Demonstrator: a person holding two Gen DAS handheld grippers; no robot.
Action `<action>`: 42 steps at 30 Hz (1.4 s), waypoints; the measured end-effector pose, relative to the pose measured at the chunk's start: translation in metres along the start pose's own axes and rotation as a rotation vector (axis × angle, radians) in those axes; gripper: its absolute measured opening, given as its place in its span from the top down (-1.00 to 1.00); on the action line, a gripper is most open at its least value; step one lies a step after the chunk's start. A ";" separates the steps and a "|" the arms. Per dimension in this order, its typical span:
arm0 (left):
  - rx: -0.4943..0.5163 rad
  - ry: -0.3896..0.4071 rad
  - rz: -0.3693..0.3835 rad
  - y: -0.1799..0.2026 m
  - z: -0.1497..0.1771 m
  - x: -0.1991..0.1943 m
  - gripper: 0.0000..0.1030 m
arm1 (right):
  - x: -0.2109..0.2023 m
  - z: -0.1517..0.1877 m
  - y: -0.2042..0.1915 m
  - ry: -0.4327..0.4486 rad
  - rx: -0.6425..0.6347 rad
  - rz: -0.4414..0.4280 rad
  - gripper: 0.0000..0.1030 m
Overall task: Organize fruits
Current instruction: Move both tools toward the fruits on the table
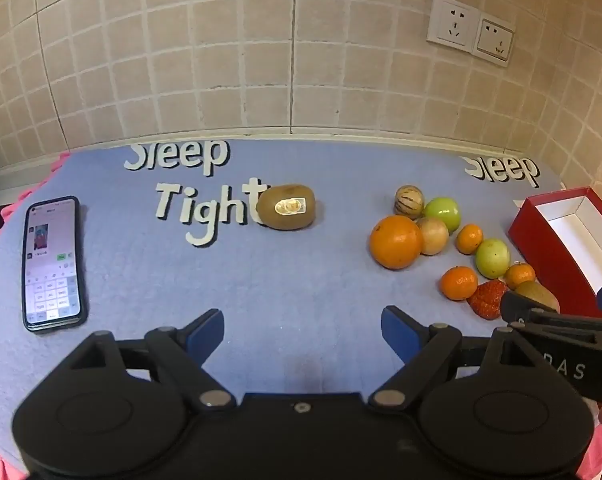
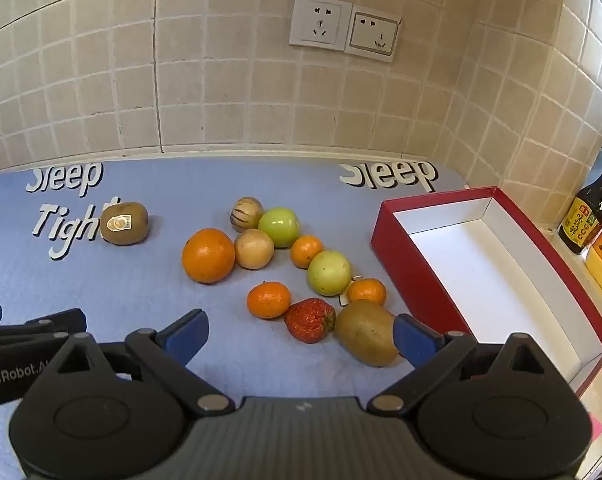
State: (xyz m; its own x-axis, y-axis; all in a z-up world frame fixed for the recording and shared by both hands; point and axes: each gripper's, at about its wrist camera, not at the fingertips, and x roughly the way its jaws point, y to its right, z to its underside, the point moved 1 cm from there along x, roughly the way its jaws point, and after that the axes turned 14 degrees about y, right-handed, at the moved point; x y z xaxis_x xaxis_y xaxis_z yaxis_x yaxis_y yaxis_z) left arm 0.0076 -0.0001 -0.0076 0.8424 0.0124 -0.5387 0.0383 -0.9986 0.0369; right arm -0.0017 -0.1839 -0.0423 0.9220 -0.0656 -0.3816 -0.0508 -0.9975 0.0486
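My left gripper [image 1: 303, 330] and right gripper [image 2: 301, 330] are both released. The right finger partly hides the near kiwi [image 2: 365, 332]; the box [image 2: 397, 256] is cut off.

Blue mat [image 2: 141, 300] (printed "Sleep Tight"): fruit cluster [image 2: 285, 264], lone kiwi [image 2: 125, 223], phone [image 1: 53, 264], red box [image 2: 481, 264].

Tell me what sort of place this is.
Probably a home kitchen counter. A tiled wall with wall sockets rises behind it, a dark sauce bottle stands at the right edge, and a blue "Sleep Tight" mat covers the surface under the fruit.
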 end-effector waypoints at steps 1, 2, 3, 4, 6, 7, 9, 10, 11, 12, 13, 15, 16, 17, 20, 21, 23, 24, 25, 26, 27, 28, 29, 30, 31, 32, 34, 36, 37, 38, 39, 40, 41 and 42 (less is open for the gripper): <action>0.000 -0.001 0.000 0.000 0.000 0.001 -0.98 | 0.000 0.000 0.000 -0.002 0.001 0.000 -0.94; 0.000 -0.002 0.000 0.000 0.000 0.002 -0.98 | 0.001 0.000 0.000 -0.004 0.001 0.000 -0.94; -0.001 -0.001 -0.001 0.000 0.000 0.002 -0.98 | 0.002 0.000 0.000 -0.007 0.002 -0.002 -0.94; -0.002 0.000 -0.003 0.000 -0.001 0.003 -0.98 | 0.003 0.001 0.000 -0.009 0.004 -0.004 -0.94; -0.003 0.001 -0.004 0.001 -0.002 0.004 -0.98 | 0.004 0.001 0.000 -0.011 0.005 -0.006 -0.94; -0.003 0.001 -0.004 0.001 -0.002 0.004 -0.98 | 0.004 0.001 0.000 -0.012 0.006 -0.007 -0.94; -0.003 -0.001 -0.005 0.001 -0.002 0.005 -0.98 | 0.004 0.001 0.000 -0.013 0.005 -0.006 -0.94; -0.003 -0.001 -0.005 0.002 -0.002 0.006 -0.98 | 0.005 0.001 0.000 -0.013 0.006 -0.006 -0.94; -0.002 -0.002 -0.005 0.002 -0.002 0.006 -0.98 | 0.005 0.001 0.000 -0.014 0.007 -0.005 -0.94; 0.012 0.009 -0.015 0.000 0.001 0.002 -0.98 | 0.005 0.002 0.000 -0.015 0.007 -0.005 -0.94; 0.017 0.009 -0.020 0.000 0.001 0.002 -0.98 | 0.005 0.002 0.000 -0.015 0.007 -0.005 -0.94; 0.012 0.007 -0.021 0.000 0.001 0.002 -0.98 | 0.005 0.002 0.000 -0.016 0.009 -0.005 -0.94; 0.008 0.011 -0.018 0.000 0.002 0.003 -0.98 | 0.005 0.002 0.000 -0.016 0.009 -0.006 -0.94; 0.008 0.010 -0.018 0.000 0.002 0.003 -0.98 | 0.005 0.002 0.000 -0.015 0.007 -0.006 -0.94; 0.005 0.012 -0.014 -0.002 0.005 0.007 -0.98 | 0.005 0.002 -0.001 -0.015 0.008 -0.006 -0.94; 0.013 0.018 -0.019 -0.002 0.005 0.007 -0.98 | 0.005 0.002 -0.001 -0.015 0.007 -0.007 -0.94; 0.018 0.026 -0.025 -0.003 0.005 0.009 -0.98 | 0.006 0.002 -0.002 -0.016 0.007 -0.009 -0.94; 0.024 0.034 -0.032 -0.004 0.006 0.009 -0.98 | 0.006 0.002 -0.003 -0.016 0.009 -0.011 -0.94; 0.037 0.045 -0.042 -0.005 0.006 0.008 -0.98 | 0.006 0.002 -0.004 -0.014 0.013 -0.017 -0.94; 0.040 0.048 -0.044 -0.006 0.006 0.008 -0.98 | 0.006 0.002 -0.004 -0.011 0.022 -0.028 -0.94; 0.050 0.059 -0.051 -0.008 0.005 0.008 -0.98 | 0.007 0.001 -0.006 -0.011 0.031 -0.031 -0.94; 0.049 0.060 -0.055 -0.010 0.005 0.008 -0.98 | 0.008 0.001 -0.008 -0.017 0.036 -0.031 -0.94; 0.051 0.063 -0.058 -0.012 0.004 0.009 -0.98 | 0.008 0.001 -0.010 -0.021 0.033 -0.030 -0.94; 0.055 0.071 -0.058 -0.014 0.003 0.009 -0.98 | 0.009 0.000 -0.013 -0.025 0.026 -0.027 -0.94; 0.054 0.063 -0.053 -0.015 0.001 0.010 -0.98 | 0.010 -0.001 -0.016 -0.027 0.016 -0.022 -0.94; 0.057 0.065 -0.052 -0.018 -0.001 0.011 -0.98 | 0.010 -0.003 -0.019 -0.029 0.011 -0.019 -0.94; 0.047 0.051 -0.043 -0.021 -0.005 0.013 -0.98 | 0.010 -0.006 -0.024 -0.030 0.011 -0.014 -0.94; 0.048 0.051 -0.039 -0.024 -0.010 0.015 -0.98 | 0.010 -0.010 -0.027 -0.027 0.011 -0.011 -0.94; 0.044 0.046 -0.034 -0.026 -0.012 0.016 -0.98 | 0.010 -0.011 -0.029 -0.026 0.011 -0.009 -0.94; 0.046 0.049 -0.031 -0.027 -0.014 0.017 -0.98 | 0.011 -0.012 -0.031 -0.026 0.011 -0.008 -0.94; 0.048 0.051 -0.028 -0.028 -0.016 0.018 -0.98 | 0.011 -0.013 -0.032 -0.026 0.013 -0.007 -0.94; 0.049 0.048 -0.027 -0.030 -0.017 0.020 -0.98 | 0.013 -0.014 -0.032 -0.028 0.015 -0.006 -0.94; 0.049 0.045 -0.026 -0.031 -0.018 0.021 -0.98 | 0.015 -0.015 -0.034 -0.030 0.018 -0.006 -0.94; 0.051 0.042 -0.025 -0.032 -0.020 0.023 -0.98 | 0.016 -0.016 -0.035 -0.032 0.022 -0.007 -0.94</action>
State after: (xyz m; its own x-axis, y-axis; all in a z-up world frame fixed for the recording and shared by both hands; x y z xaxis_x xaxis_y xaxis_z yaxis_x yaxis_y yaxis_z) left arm 0.0366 0.0329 -0.0046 0.8634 0.0384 -0.5031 0.0328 -0.9993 -0.0199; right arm 0.0208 -0.1501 -0.0350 0.9098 -0.0592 -0.4109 -0.0532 -0.9982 0.0261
